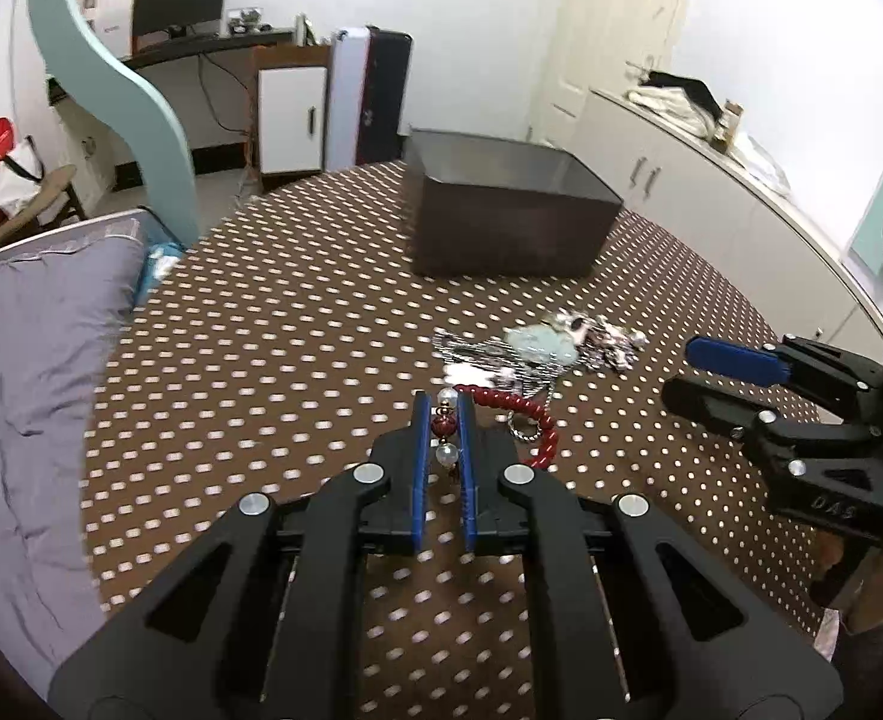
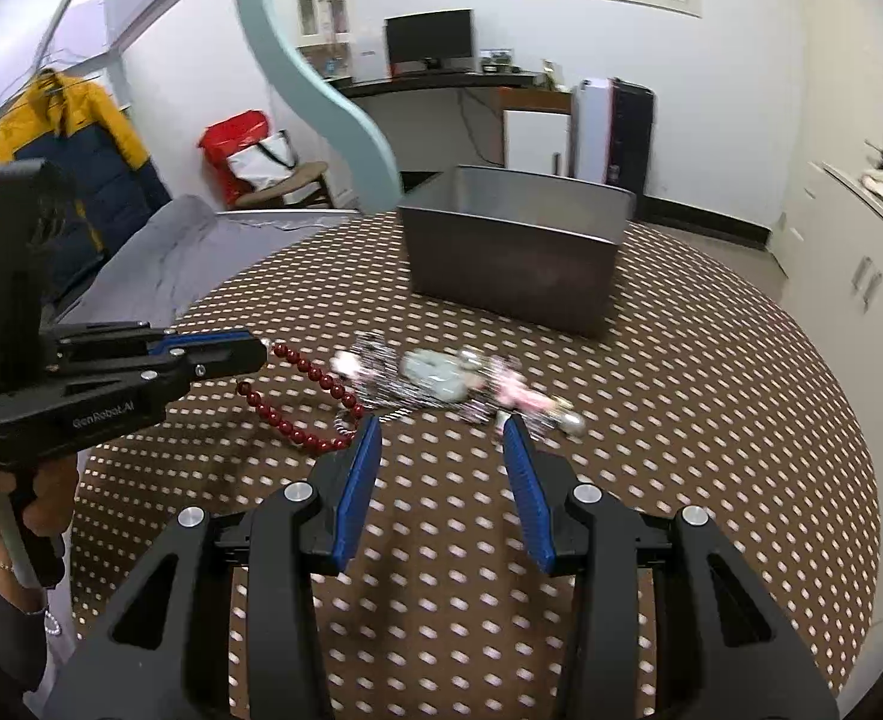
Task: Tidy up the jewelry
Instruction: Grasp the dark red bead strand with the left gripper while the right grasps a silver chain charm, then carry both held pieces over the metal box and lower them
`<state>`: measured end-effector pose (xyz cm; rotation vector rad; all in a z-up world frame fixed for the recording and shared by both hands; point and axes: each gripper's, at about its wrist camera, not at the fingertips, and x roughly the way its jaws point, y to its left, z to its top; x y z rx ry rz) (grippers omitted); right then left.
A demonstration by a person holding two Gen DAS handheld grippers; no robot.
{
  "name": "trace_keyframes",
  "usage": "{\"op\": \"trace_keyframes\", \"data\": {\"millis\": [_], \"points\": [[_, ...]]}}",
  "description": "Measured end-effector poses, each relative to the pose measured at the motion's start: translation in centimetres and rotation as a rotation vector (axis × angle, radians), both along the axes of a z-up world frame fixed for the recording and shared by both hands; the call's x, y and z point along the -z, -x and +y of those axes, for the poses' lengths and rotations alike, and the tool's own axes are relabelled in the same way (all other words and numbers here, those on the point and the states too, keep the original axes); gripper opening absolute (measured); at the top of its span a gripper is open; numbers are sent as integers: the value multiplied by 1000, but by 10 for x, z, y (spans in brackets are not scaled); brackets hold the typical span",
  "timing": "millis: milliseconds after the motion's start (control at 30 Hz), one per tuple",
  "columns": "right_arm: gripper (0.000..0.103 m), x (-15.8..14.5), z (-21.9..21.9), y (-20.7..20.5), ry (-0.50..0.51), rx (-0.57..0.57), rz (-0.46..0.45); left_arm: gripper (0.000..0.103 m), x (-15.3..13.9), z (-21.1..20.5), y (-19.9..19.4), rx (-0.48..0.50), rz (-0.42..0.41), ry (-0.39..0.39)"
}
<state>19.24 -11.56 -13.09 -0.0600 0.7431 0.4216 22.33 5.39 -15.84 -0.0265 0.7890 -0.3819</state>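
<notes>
Red bead strand (image 1: 519, 414) pinched by low left gripper (image 1: 446, 420).

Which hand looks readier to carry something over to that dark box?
Left. The left gripper is shut on the red bead bracelet, while the right gripper is open and empty near the jewelry pile. The box lies ahead.

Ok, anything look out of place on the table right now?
Yes: the jewelry pile lies tangled on the tablecloth, outside the dark box. The red bead bracelet trails from the left hand-held gripper.
</notes>
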Motion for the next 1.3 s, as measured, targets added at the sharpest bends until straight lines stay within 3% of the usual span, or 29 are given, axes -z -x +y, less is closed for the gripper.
{"op": "trace_keyframes", "data": {"millis": [167, 367, 700, 800, 1033, 1167, 1300], "points": [[38, 1, 37, -15, 6, -131, -5, 9, -4, 21, 4, -40, -3, 15], [30, 13, 75, -39, 107, -256, 5, 9, -2, 35, 9, -61, 0, 29], [22, 31, 86, -59, 233, -278, 30, 9, -1, 39, 6, -47, 6, 51], [8, 32, 84, -62, 260, -258, 26, 9, -2, 38, 5, -41, 5, 58], [7, 22, 67, -63, 171, -229, 35, 9, -14, 26, 1, -8, -11, 74], [7, -2, 42, -63, -17, -212, 61, 9, -31, 17, -5, 30, -29, 101], [7, -30, 20, -62, -133, -191, 46, 9, -56, 1, -13, 69, -73, 108]]}}
